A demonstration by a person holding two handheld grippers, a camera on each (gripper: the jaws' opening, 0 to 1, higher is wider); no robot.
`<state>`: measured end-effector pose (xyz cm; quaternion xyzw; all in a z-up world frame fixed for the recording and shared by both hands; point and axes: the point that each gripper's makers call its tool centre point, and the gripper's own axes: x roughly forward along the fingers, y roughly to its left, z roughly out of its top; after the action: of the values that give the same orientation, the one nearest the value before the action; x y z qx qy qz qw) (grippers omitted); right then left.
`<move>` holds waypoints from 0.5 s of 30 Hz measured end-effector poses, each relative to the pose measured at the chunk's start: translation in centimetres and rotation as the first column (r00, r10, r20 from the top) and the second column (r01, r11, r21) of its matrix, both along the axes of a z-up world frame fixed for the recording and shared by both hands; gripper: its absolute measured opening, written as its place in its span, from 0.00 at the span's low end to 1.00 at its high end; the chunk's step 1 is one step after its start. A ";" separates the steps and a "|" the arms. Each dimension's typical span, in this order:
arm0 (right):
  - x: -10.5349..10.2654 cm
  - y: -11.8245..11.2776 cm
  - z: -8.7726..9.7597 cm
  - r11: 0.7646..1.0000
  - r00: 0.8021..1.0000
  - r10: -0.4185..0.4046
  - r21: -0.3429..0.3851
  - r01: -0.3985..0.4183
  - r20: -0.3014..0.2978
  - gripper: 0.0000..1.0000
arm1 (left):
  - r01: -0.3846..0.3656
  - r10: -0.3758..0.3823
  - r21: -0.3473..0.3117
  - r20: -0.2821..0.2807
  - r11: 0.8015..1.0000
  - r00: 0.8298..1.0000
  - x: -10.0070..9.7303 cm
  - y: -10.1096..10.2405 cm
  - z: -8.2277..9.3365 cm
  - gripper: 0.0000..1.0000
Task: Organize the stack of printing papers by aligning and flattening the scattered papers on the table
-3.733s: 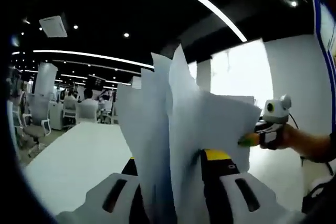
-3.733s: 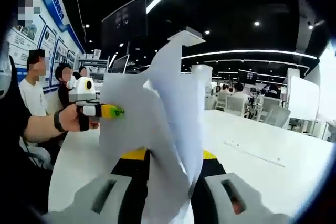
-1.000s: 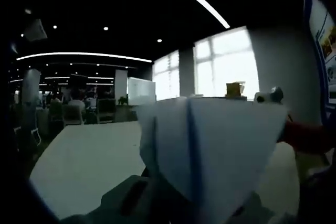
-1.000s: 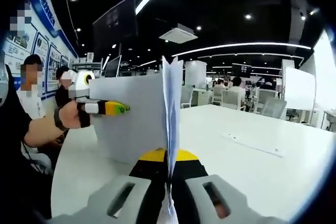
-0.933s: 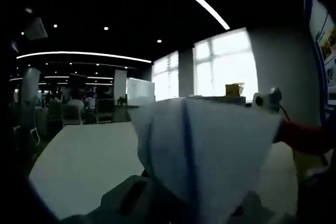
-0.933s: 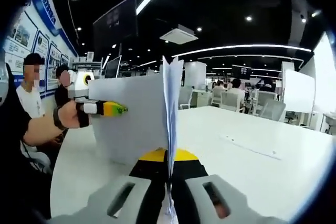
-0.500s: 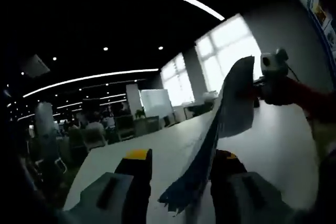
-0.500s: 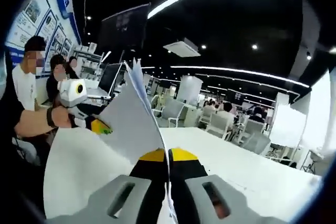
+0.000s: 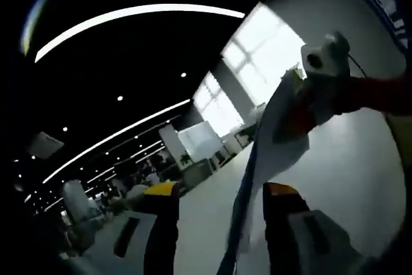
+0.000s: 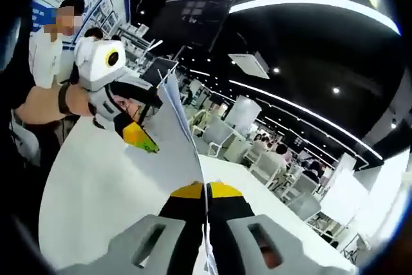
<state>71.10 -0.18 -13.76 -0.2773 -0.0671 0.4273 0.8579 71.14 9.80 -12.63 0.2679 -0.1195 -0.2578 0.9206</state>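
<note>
Papers (image 10: 172,134) sit pinched edge-on between our right gripper (image 10: 206,192)'s jaws, which are pressed together on the sheets just above their yellow tips; we see the stack as a thin white blade rising from the jaws and leaning up toward the left of the right gripper view. Further along that stack, our left gripper (image 10: 143,138) reaches in from the left, its yellow-green tip lying against the face of the sheets, with a hand (image 10: 48,102) behind it. In the left gripper view our left gripper (image 9: 222,199) has its jaws set well apart, and the papers (image 9: 270,143) run up between them as a bluish-white sheet seen nearly edge-on, closer to the right jaw; whether either jaw touches it we cannot tell. At the far upper end of that sheet the right gripper (image 9: 297,94) holds it, with a red sleeve (image 9: 376,93) behind. Beneath it all spreads the white table (image 10: 90,204), with the stack held up off it. Beyond are office chairs (image 10: 215,134), seated people and long ceiling light strips (image 9: 129,17)
</note>
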 end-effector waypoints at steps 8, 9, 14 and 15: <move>-0.5 -0.1 0.7 0.997 1.000 0.021 0.072 -0.021 0.007 0.00 | 0.094 -0.101 -0.084 -0.083 0.992 0.991 -0.7 -1.8 -1.2 0.06; -0.5 -0.2 1.1 0.996 1.000 0.016 0.083 -0.017 0.021 0.01 | 0.110 -0.122 -0.115 -0.100 0.987 0.988 -0.9 -2.0 -1.2 0.06; 0.2 -1.7 3.2 0.982 0.998 -0.017 0.191 0.005 0.062 0.33 | 0.127 -0.146 -0.204 -0.083 0.971 0.986 -1.0 -1.1 -0.6 0.06; 0.3 -2.2 3.6 0.975 0.996 -0.029 0.221 0.011 0.079 0.30 | 0.128 -0.150 -0.219 -0.087 0.967 0.985 -1.0 -0.9 -0.5 0.05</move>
<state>71.36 -2.34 -10.13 -0.1986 -0.1464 0.3969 0.8841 70.13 8.88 -13.14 0.1451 -0.1175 -0.3210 0.9285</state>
